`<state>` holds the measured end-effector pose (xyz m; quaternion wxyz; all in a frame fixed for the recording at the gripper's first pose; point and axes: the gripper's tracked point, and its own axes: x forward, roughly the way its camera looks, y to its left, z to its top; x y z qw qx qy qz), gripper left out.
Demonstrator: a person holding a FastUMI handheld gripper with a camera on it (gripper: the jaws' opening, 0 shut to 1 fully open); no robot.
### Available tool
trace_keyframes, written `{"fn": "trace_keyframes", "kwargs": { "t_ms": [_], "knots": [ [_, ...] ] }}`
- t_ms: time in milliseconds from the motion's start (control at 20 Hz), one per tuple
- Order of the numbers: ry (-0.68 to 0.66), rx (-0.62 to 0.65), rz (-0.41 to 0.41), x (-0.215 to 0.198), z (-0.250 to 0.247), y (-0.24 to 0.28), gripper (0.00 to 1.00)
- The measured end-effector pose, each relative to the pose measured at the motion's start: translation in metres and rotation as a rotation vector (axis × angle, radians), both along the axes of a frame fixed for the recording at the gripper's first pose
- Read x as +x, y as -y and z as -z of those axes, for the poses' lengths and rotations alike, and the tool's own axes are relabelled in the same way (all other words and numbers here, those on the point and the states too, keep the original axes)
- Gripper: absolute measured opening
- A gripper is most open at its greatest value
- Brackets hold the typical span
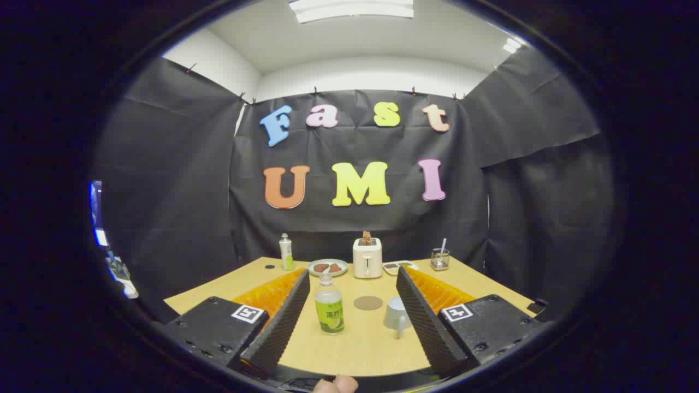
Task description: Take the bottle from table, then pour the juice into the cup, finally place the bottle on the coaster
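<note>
A small clear bottle (329,304) with a white cap and a green label stands upright on the wooden table (349,349), just ahead of my fingers and nearer the left one. A pale blue-grey cup (397,316) with its handle toward me sits to the bottle's right, close to the right finger (423,322). A round brown coaster (368,303) lies flat between and slightly behind them. My gripper (353,275) is open, its ridged black fingers spread wide on either side of the bottle and cup, touching neither.
Along the back of the table stand a slim white and green bottle (286,252), a plate with food (327,267), a cream toaster (367,257) with toast in it, a small dish (397,267) and a glass with a straw (439,258). A fingertip (336,385) shows below the fingers.
</note>
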<state>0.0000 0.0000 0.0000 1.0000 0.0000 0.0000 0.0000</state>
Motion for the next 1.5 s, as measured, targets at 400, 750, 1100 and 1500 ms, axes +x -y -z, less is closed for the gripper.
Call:
{"fn": "trace_keyframes", "kwargs": {
  "t_ms": [400, 750, 1100, 1500],
  "knots": [
    [-0.017, 0.053, 0.047, 0.005, 0.004, 0.041, 1.00],
    [-0.025, 0.042, 0.097, 0.017, 0.018, 0.057, 1.00],
    [-0.055, 0.007, 0.091, 0.056, 0.060, 0.033, 1.00],
    [-0.135, -0.091, 0.046, 0.125, 0.131, -0.013, 1.00]
  ]
}}
